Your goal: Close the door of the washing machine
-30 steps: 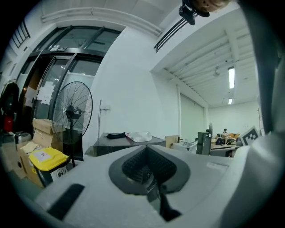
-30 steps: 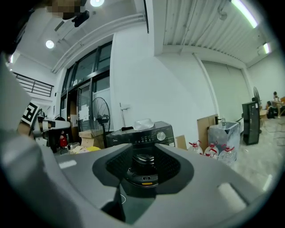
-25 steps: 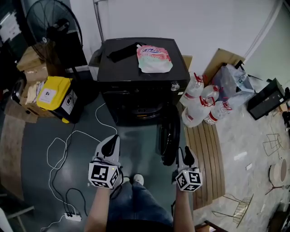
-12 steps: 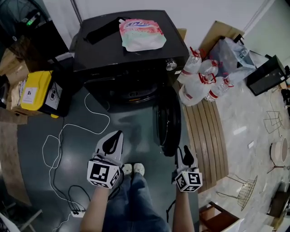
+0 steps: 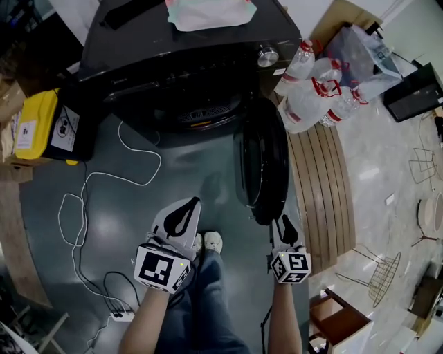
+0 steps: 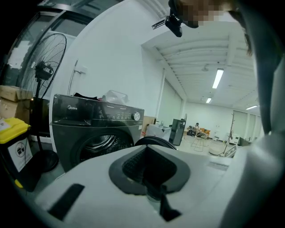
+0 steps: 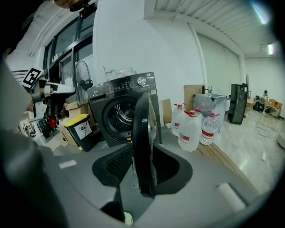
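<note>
Okay so right gripper (image 5: 286,224) has its jaws clamped on the open door (image 5: 263,160) rim of the washing machine (image 5: 138,59); left gripper (image 5: 187,206) is pinched together, empty.

At twelve o'clock, washing machine (image 5: 187,62), pouch (image 5: 208,10) on top. At one o'clock, open door (image 5: 263,162), right gripper (image 5: 286,228) just beside its near edge. Water bottles (image 5: 311,90) at two, bin (image 5: 41,124) at ten.

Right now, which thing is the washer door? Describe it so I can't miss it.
Find the black front-loading washing machine. Its door is the dark round panel swung open on the right-hand side, its edge between the jaws of the right gripper. Unlike the clear water bottles beside it, it's black.
</note>
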Available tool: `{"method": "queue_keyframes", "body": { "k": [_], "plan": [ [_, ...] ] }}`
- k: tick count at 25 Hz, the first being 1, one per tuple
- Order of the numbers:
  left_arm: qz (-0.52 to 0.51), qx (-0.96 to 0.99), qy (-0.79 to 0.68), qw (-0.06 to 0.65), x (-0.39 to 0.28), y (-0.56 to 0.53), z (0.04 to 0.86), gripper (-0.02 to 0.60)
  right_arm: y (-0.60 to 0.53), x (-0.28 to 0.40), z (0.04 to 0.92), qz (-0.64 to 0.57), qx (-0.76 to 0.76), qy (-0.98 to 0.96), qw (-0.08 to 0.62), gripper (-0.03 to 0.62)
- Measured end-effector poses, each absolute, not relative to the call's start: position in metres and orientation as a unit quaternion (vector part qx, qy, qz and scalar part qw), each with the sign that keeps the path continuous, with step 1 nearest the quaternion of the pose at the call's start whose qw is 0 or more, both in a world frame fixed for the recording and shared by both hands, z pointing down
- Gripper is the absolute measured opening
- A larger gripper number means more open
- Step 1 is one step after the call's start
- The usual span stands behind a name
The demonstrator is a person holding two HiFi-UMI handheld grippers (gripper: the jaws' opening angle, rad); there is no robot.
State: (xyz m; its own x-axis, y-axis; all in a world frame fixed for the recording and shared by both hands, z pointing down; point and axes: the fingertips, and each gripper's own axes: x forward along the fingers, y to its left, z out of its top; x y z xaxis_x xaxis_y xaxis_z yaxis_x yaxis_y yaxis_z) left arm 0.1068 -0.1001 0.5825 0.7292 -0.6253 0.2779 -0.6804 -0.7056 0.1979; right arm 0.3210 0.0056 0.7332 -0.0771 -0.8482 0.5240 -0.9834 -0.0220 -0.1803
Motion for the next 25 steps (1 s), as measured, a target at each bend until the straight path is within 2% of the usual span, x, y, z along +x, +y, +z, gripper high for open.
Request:
{"method": "queue_keyframes", "body": {
  "k": [9,17,25],
  "plan": [
    [0.096,0.918,-0.356,0.147,0.102,-0.107,0.583,0.006,-0.003,0.327,0.761,0.275,0.646,-0.692,0.167,0.134],
    [0.095,0.915,-0.36,0.152,0.098,-0.119,0.586,0.006,-0.007,0.326,0.766,0.267,0.628,-0.702,0.204,0.093],
    [0.093,0.911,-0.37,0.158,0.092,-0.132,0.587,0.007,-0.013,0.294,0.767,0.281,0.608,-0.714,0.205,0.095]
  ]
}}
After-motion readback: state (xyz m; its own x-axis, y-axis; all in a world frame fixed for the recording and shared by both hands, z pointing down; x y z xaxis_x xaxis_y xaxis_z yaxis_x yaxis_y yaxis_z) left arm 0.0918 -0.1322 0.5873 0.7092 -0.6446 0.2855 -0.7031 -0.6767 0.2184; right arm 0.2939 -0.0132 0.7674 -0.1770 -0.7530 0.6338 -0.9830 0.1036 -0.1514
